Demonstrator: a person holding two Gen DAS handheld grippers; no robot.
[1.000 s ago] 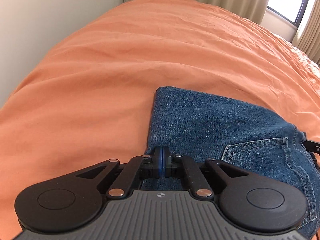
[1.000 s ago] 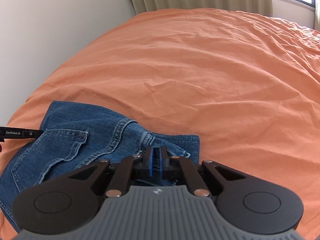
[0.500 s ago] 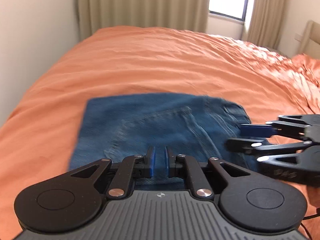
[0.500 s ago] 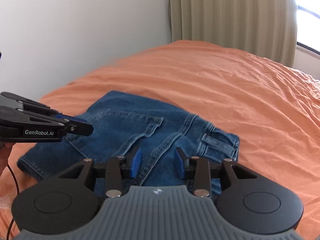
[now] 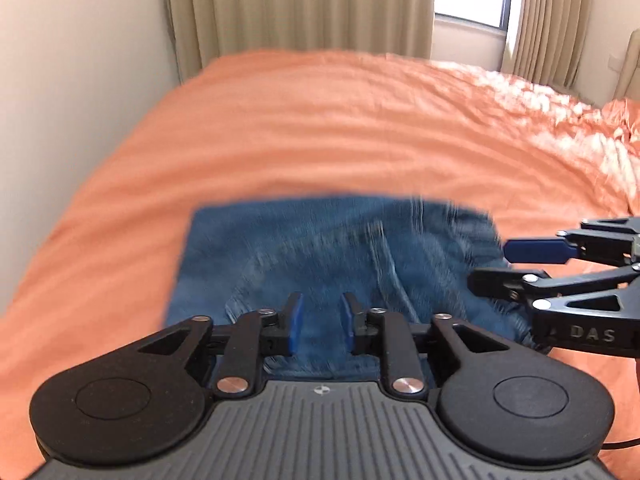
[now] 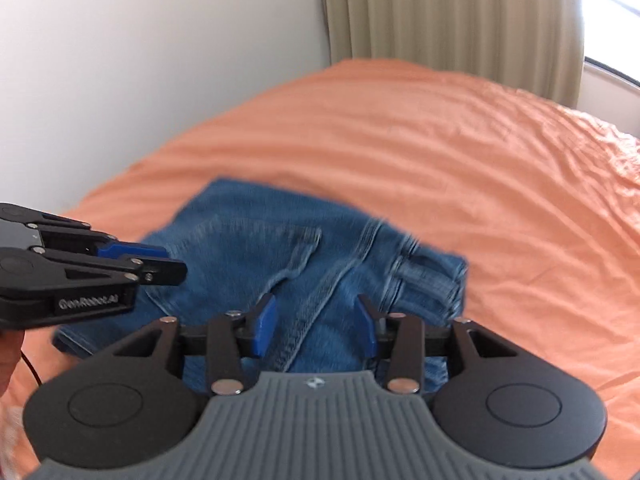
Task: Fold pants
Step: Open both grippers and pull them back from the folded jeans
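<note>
Beneath me the orange bed filled most of the view, beige curtains hanging behind it. Folded blue jeans lay flat on the cover near its front edge. My left gripper hung above them, jaws just opened a little way, gripping nothing. My right gripper hovered alongside, jaws just spread wider, likewise empty, the denim lying below both.
</note>
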